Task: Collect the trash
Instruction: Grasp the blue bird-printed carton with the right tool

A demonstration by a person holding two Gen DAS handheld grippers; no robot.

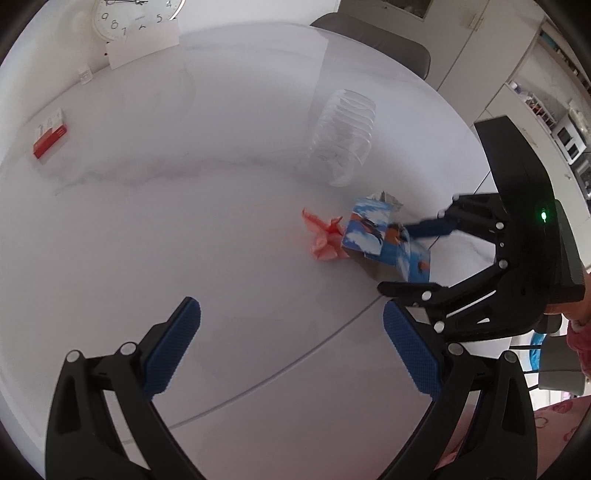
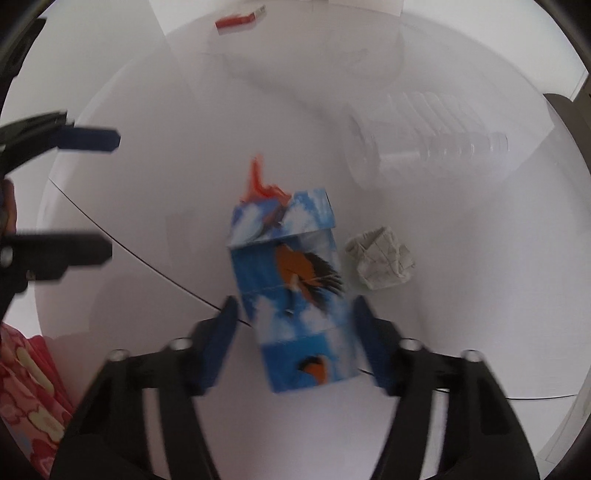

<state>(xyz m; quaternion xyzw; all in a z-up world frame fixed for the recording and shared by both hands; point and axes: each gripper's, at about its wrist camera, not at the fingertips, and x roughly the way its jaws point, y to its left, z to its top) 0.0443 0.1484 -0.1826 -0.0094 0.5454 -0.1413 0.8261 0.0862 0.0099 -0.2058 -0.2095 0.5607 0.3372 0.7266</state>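
A blue carton [image 2: 291, 291] printed with clouds and an orange bird lies on the white round table [image 1: 184, 206]. My right gripper [image 2: 293, 325] is open with its jaws on either side of the carton's near end, not clamped. The carton also shows in the left wrist view [image 1: 384, 240], with the right gripper [image 1: 410, 254] reaching in from the right. A crumpled orange-pink paper [image 1: 325, 238] lies against the carton's far side. A crumpled white paper ball [image 2: 380, 262] lies right of the carton. A clear plastic bottle [image 1: 345, 136] lies on its side beyond. My left gripper [image 1: 291, 343] is open and empty, nearer the table's front.
A red and white small box [image 1: 50, 138] lies at the table's far left. A white clock [image 1: 136, 16] and a white card [image 1: 144, 46] stand at the far edge. A grey chair [image 1: 376, 40] is behind the table. Shelves [image 1: 546, 122] stand at right.
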